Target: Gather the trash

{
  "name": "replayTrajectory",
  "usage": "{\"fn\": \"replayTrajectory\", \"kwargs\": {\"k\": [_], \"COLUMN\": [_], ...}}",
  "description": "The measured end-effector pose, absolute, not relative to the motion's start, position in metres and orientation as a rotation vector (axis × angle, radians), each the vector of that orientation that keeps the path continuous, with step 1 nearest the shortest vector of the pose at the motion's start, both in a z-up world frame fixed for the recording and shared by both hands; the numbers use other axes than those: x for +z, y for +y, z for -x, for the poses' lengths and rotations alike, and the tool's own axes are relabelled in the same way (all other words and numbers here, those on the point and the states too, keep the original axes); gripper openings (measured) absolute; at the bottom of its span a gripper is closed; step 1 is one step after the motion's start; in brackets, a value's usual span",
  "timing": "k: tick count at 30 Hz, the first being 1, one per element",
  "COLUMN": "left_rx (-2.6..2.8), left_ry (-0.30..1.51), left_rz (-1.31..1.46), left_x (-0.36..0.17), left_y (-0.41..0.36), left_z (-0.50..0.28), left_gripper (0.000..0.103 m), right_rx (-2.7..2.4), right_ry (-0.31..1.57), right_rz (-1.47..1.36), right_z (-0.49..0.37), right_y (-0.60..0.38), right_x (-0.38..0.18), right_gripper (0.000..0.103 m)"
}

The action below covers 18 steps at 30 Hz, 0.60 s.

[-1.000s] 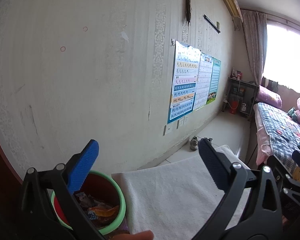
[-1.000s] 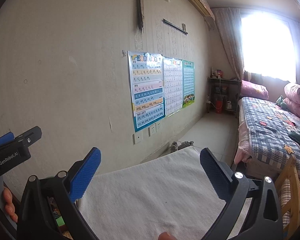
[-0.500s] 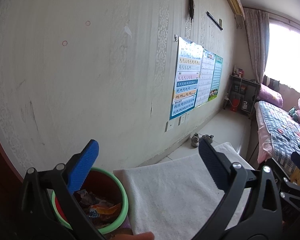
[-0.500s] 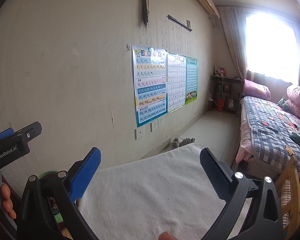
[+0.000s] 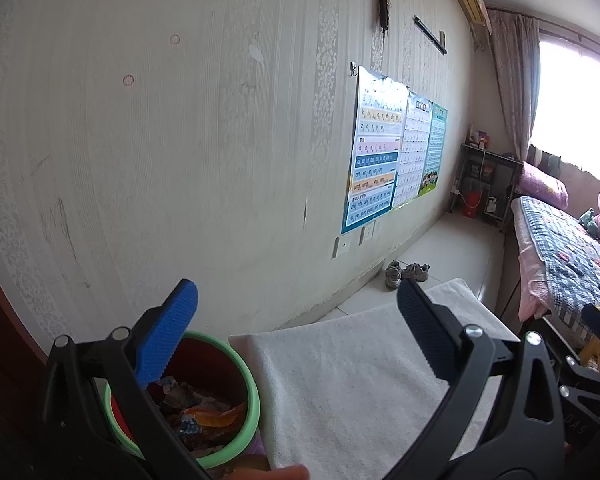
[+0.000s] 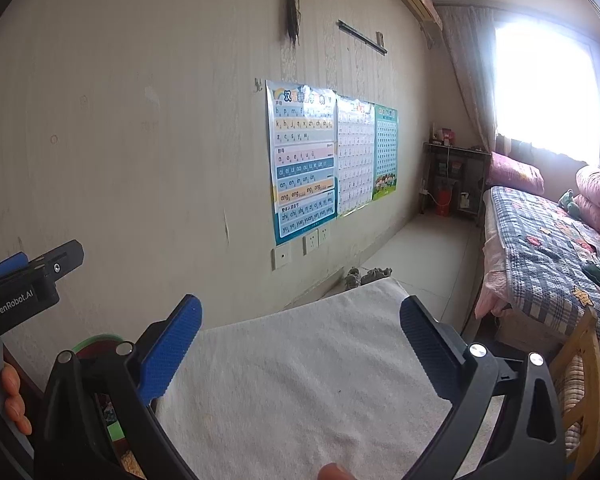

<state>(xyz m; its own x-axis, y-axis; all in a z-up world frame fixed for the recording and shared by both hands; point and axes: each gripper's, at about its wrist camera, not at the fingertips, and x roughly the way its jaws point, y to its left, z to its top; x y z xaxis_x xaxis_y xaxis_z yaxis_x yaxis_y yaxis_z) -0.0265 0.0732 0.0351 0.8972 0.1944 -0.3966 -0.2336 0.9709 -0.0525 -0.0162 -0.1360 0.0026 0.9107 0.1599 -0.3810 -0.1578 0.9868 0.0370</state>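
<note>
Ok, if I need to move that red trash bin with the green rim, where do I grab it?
Take the green rim of the red trash bin on its bare near-right arc, from above, one finger inside and one outside. It stands upright and open-topped; the rim is the only thin edge, beside the white towel.

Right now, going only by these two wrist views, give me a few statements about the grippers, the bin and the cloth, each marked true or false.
1. The left gripper holds a wrapper. False: its jaws are wide open with nothing between them.
2. The bin with the green rim already contains wrappers. True.
3. The bin stands on the white cloth. False: it sits beside the cloth's left edge.
4. The right gripper is open and empty. True.
5. Trash lies scattered on the white cloth. False: none shows on its visible surface.
</note>
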Motion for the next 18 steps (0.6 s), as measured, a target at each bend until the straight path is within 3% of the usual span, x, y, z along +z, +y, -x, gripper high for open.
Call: {"fn": "replayTrajectory", "kwargs": {"k": [14, 18], "left_rx": [0.183, 0.152], "left_ry": [0.471, 0.521], "left_rz": [0.096, 0.119], "left_x": [0.022, -0.005], "left_y": [0.067, 0.059], "left_z": [0.016, 0.001], "left_gripper": [0.098, 0.098], "right_rx": [0.158, 0.137], "right_ry": [0.432, 0.54], "right_rz": [-0.013, -0.061], "right_z": [0.01, -0.005], "right_y": [-0.139, -0.157], "right_x": [-0.011, -0.042], "right_gripper": [0.096, 0.096]}}
